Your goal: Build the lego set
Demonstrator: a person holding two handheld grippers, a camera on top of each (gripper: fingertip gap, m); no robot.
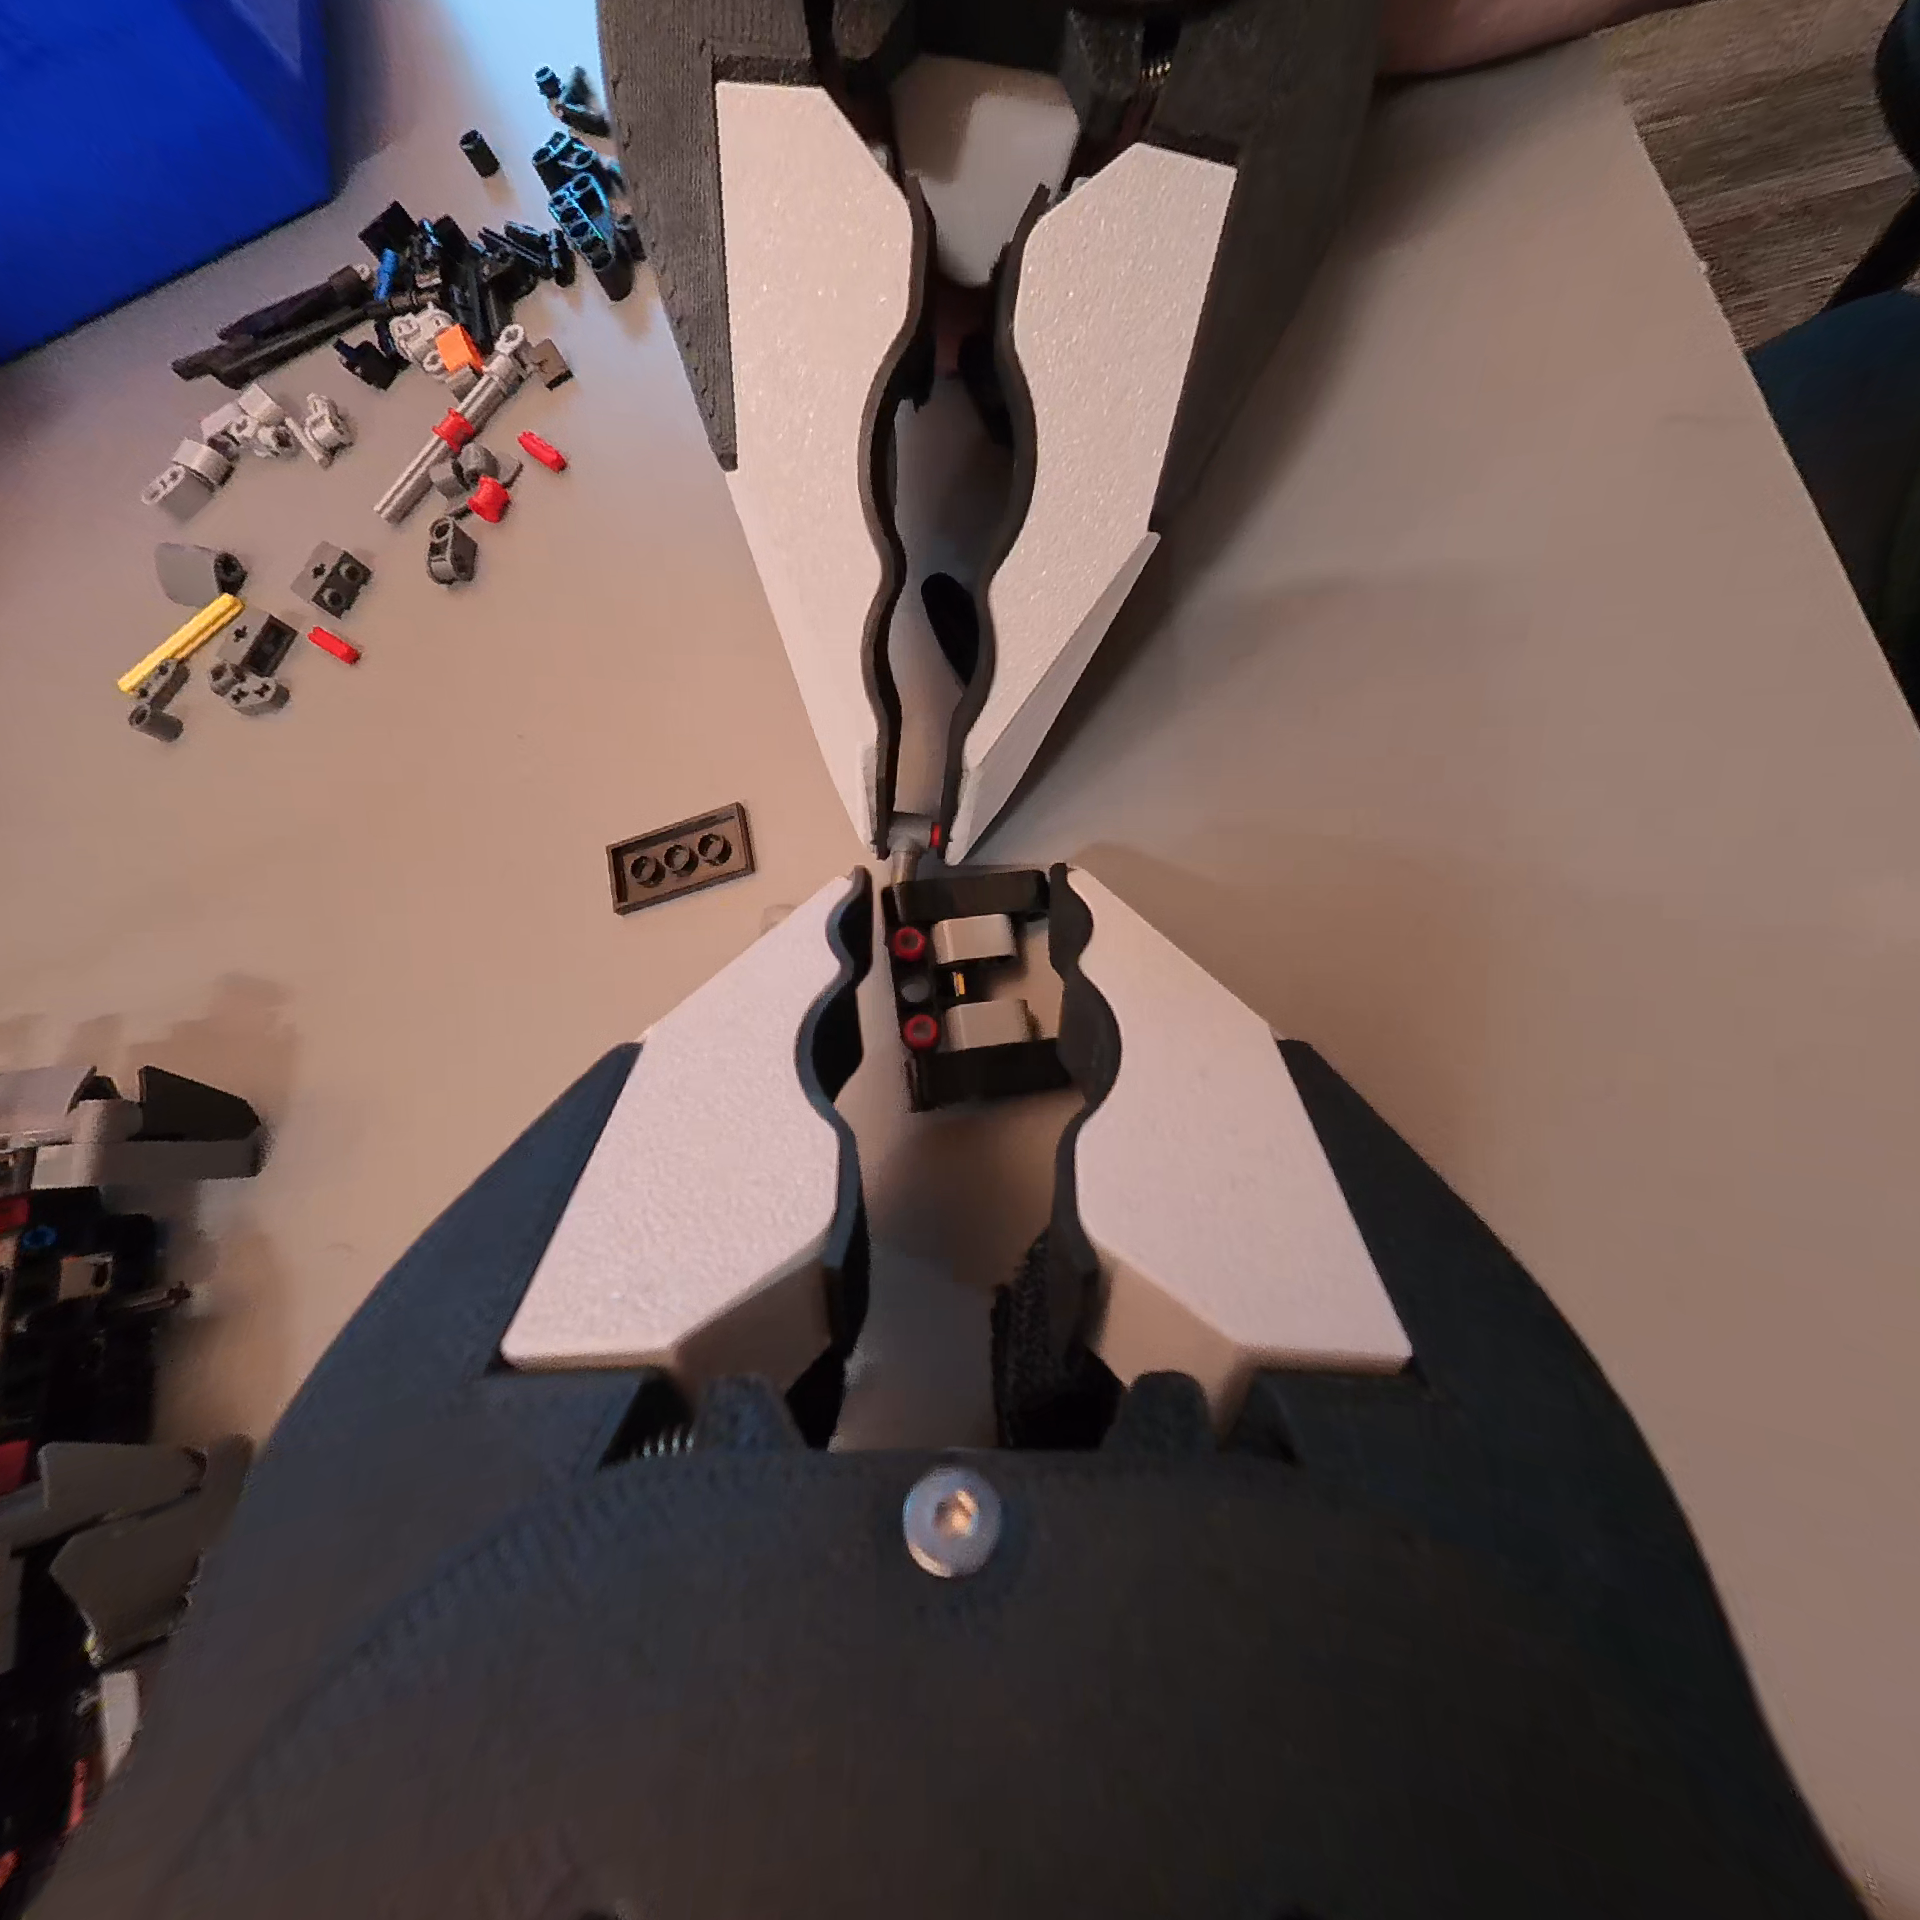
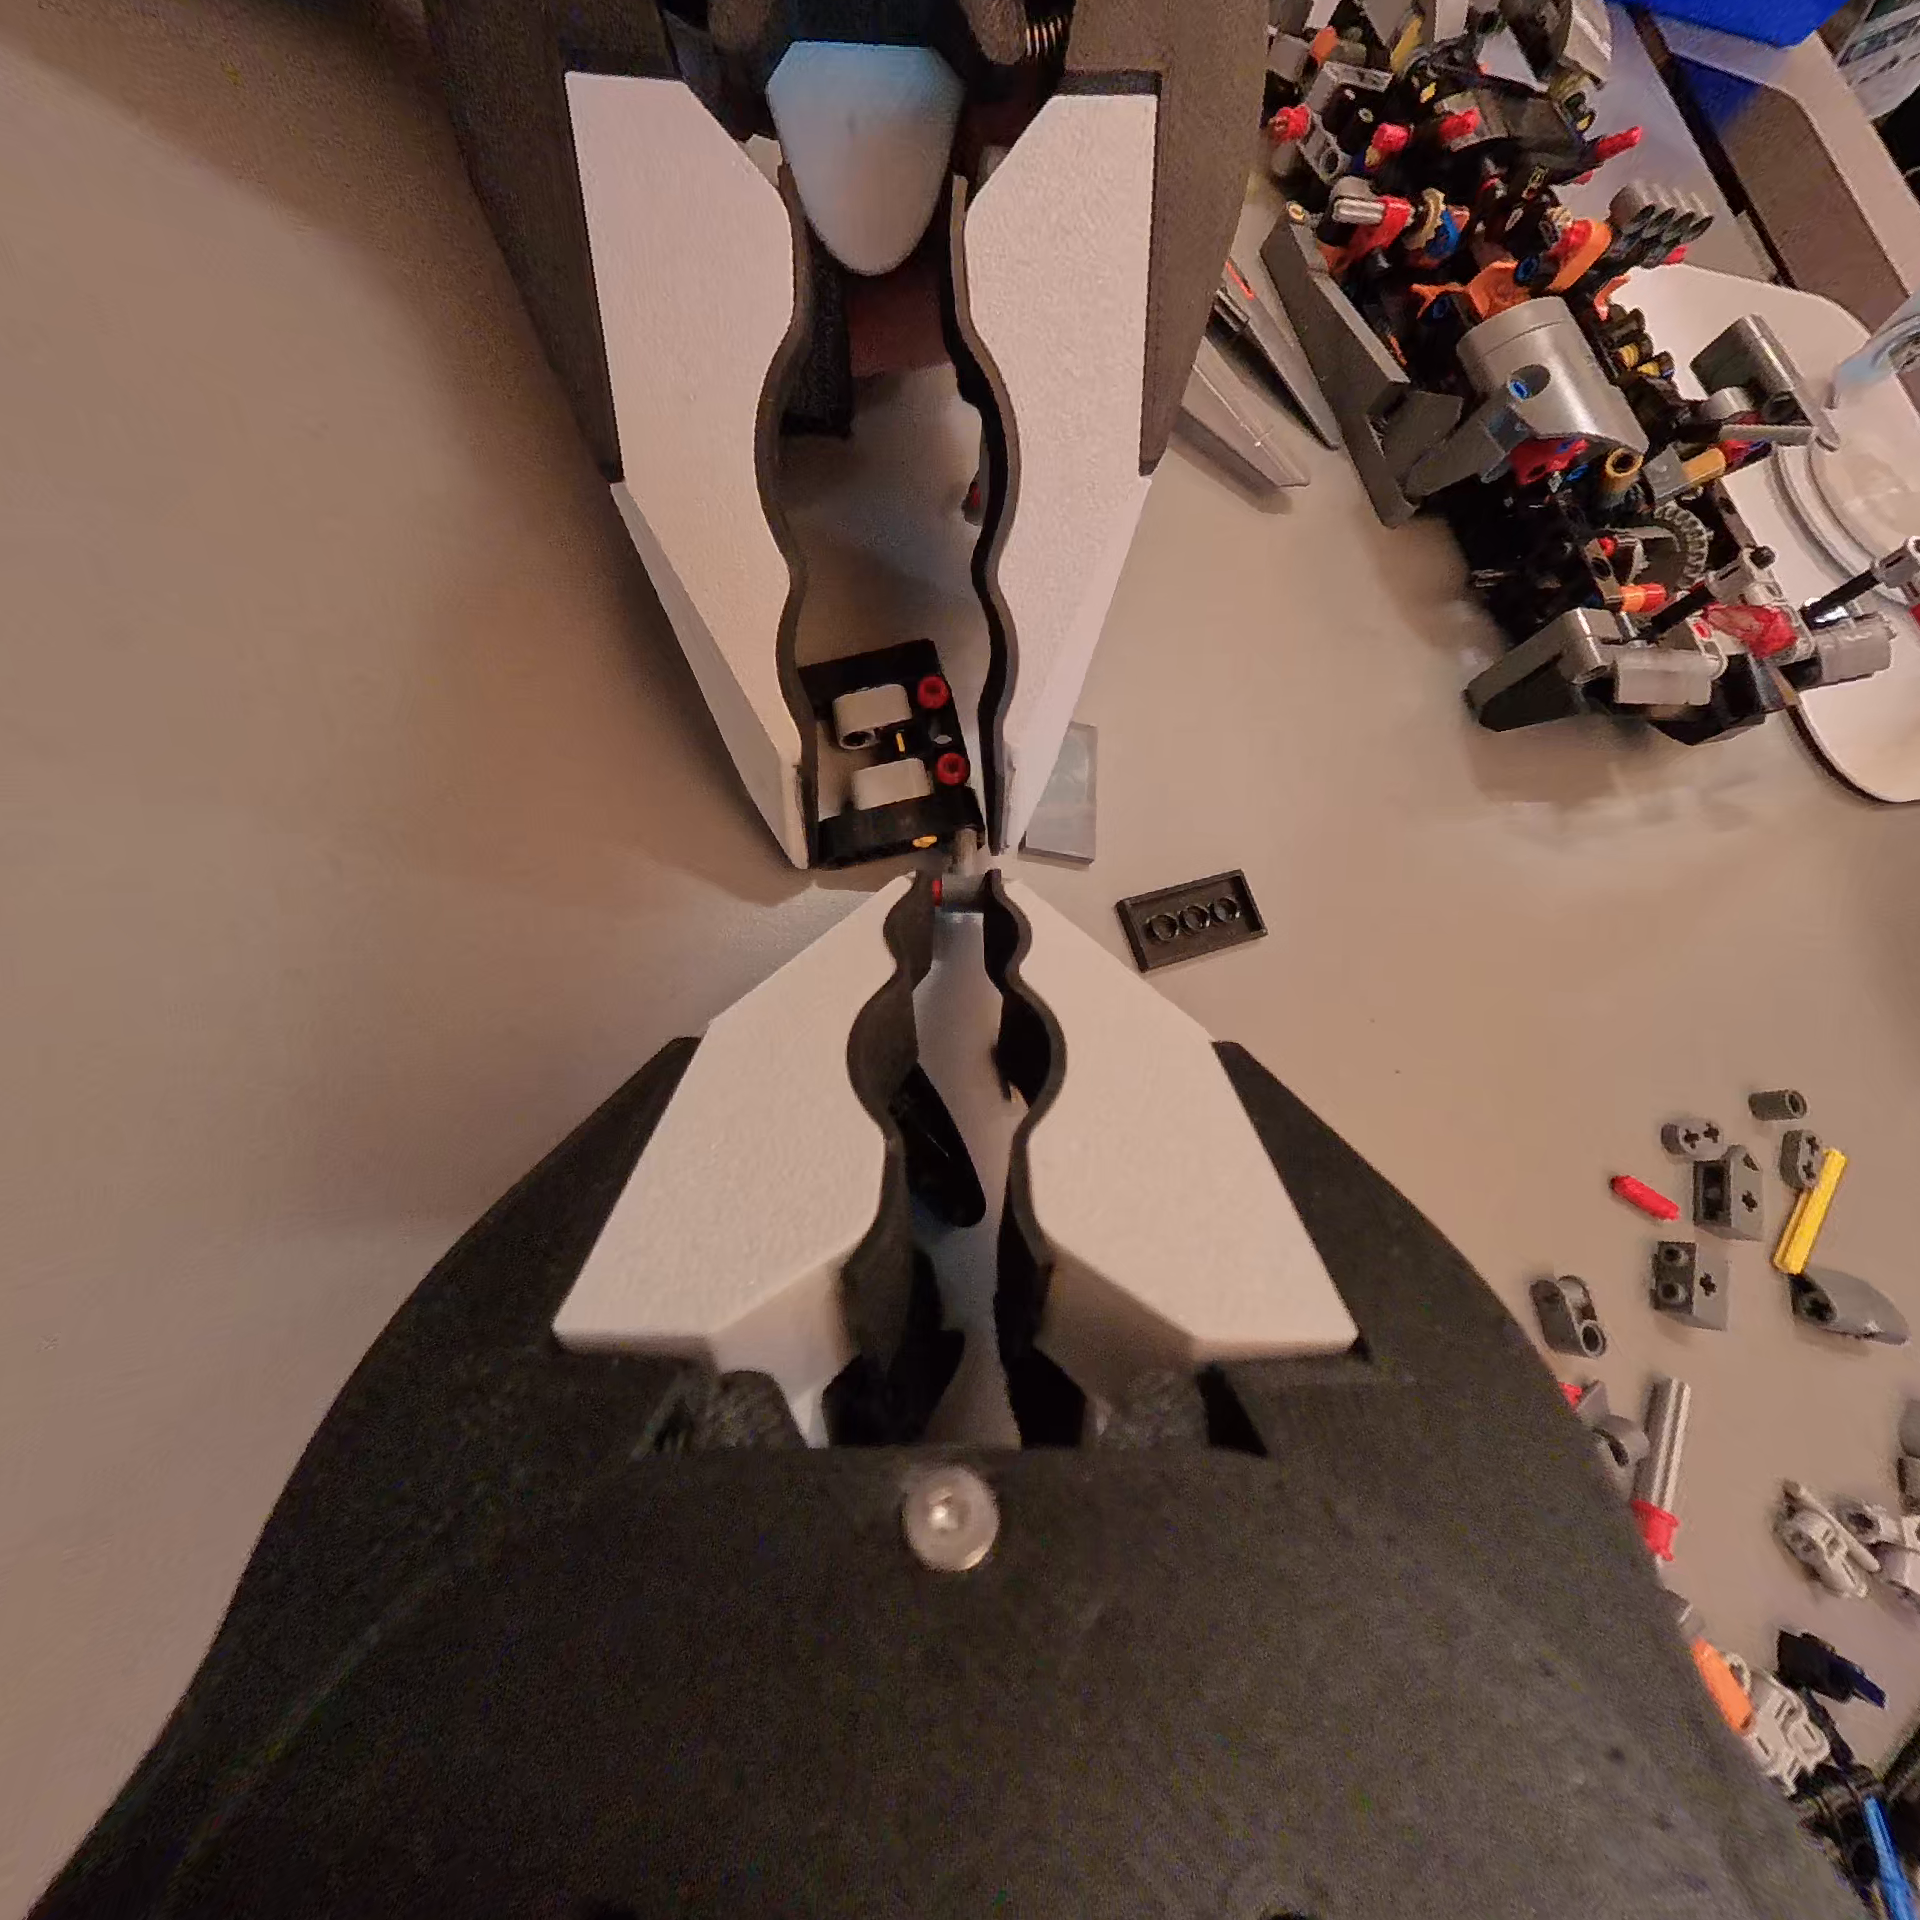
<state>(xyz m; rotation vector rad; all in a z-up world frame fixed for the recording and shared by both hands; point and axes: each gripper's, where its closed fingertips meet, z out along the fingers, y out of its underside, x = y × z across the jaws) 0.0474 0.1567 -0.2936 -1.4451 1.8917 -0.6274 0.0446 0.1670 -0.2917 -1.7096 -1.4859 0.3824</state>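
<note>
Left gripper point(image 1: 961, 883) clamps our black-and-grey sub-assembly point(image 1: 971, 987); opposite it, right gripper point(image 2: 956, 894) pinches a small grey pin point(image 2: 961, 902). Beside it, loose grey pieces point(image 2: 1714, 1226) remain; large multicoloured model point(image 2: 1558, 416) unfinished.

Pale table point(image 1: 1351, 727) with warm light on top. Blue box point(image 1: 135, 156) at the far left corner of the table. Grey-brown carpet point(image 1: 1766, 135) past the table's right edge. White round board point(image 2: 1860, 748) on the table.
</note>
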